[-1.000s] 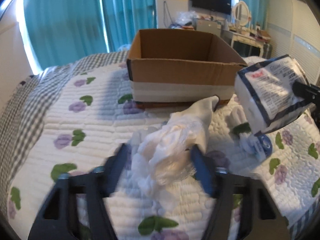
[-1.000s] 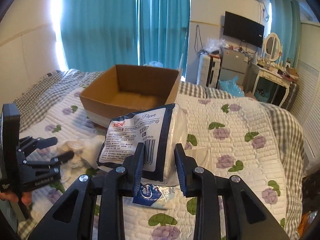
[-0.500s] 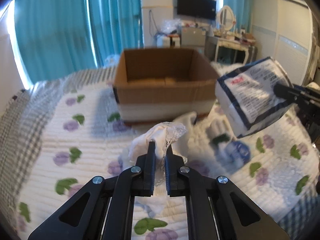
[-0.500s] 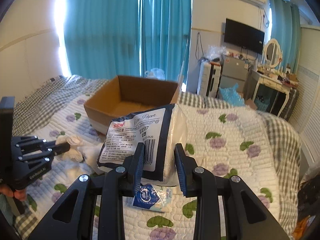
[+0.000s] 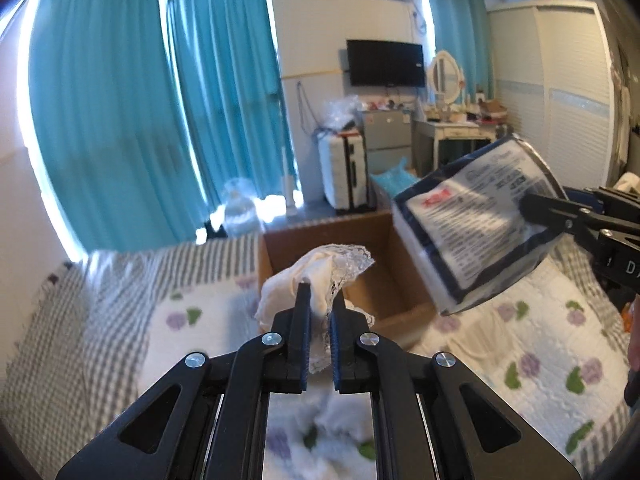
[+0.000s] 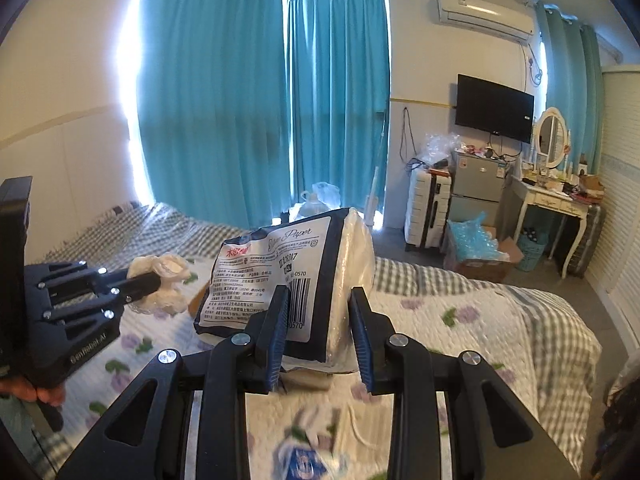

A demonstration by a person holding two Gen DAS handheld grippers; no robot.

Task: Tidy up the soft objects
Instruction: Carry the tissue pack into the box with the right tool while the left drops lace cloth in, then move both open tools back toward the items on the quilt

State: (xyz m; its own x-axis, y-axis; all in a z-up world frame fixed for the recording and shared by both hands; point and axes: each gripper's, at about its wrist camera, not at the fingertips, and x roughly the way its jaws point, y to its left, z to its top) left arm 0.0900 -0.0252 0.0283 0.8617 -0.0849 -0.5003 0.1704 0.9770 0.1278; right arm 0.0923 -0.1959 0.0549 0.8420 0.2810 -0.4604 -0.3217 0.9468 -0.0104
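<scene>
A bedroom bed [image 5: 540, 360] with a floral quilt carries an open cardboard box [image 5: 384, 276]. The left gripper [image 5: 318, 320] pinches a lacy white cloth [image 5: 320, 268] above the box; the right gripper [image 6: 318, 320] clamps a tissue pack [image 6: 292, 276] beside it. Releasing both together could crowd the cloth out.

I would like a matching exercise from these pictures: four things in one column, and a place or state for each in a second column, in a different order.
Things:
1. lace cloth
2. tissue pack
3. cardboard box
4. television

Places or states:
A. mounted on the wall
B. held in the right gripper
C. standing open on the bed
D. pinched in the left gripper

Pairs: 1-D, 2-B, 3-C, 4-A
</scene>
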